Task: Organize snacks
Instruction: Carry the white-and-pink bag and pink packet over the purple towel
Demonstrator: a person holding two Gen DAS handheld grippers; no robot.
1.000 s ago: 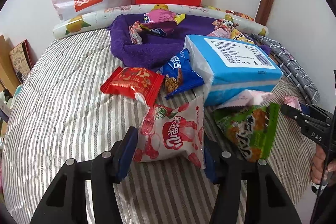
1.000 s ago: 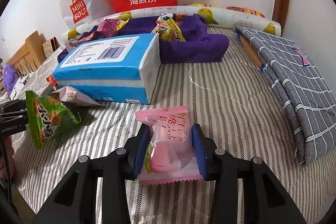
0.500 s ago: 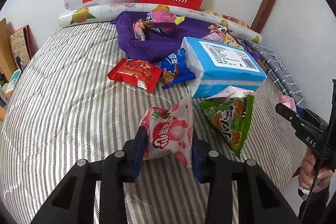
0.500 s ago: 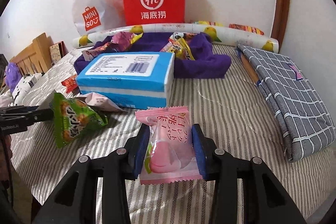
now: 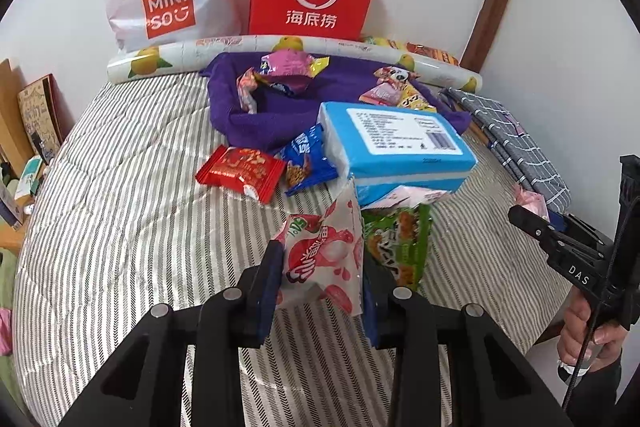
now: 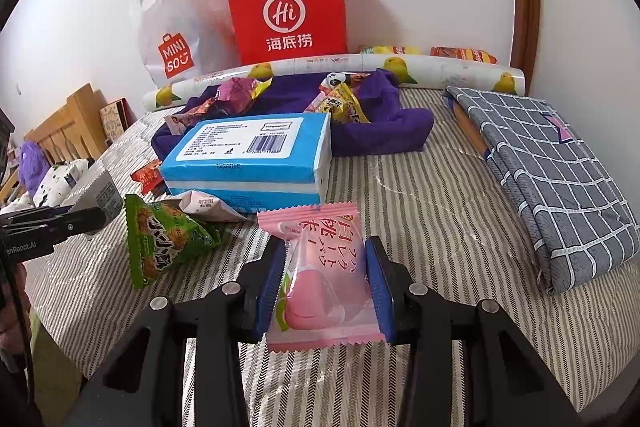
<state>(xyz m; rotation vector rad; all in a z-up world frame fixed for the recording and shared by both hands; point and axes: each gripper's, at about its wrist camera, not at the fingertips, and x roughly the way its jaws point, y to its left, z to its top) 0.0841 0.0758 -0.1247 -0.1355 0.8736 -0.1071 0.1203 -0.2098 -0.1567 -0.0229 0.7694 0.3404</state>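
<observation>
My left gripper [image 5: 320,267] is closing on the strawberry snack packet [image 5: 322,259] (lifted since a second ago), so it is ready for sorting, while my right gripper [image 6: 326,279] pinches the pink peach packet [image 6: 320,275].

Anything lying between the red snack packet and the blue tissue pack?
Yes: in the left wrist view a blue snack packet lies between the red snack packet and the blue tissue pack.

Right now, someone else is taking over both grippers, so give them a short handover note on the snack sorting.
Left gripper: fingers closing on a red-and-white snack packet, lifted off the bed.
Right gripper: shut on a pink snack packet.
Some snacks lie on the purple towel.
Left on the striped bedcover: green packet, red packet, blue packet, beside the blue tissue pack.
</observation>
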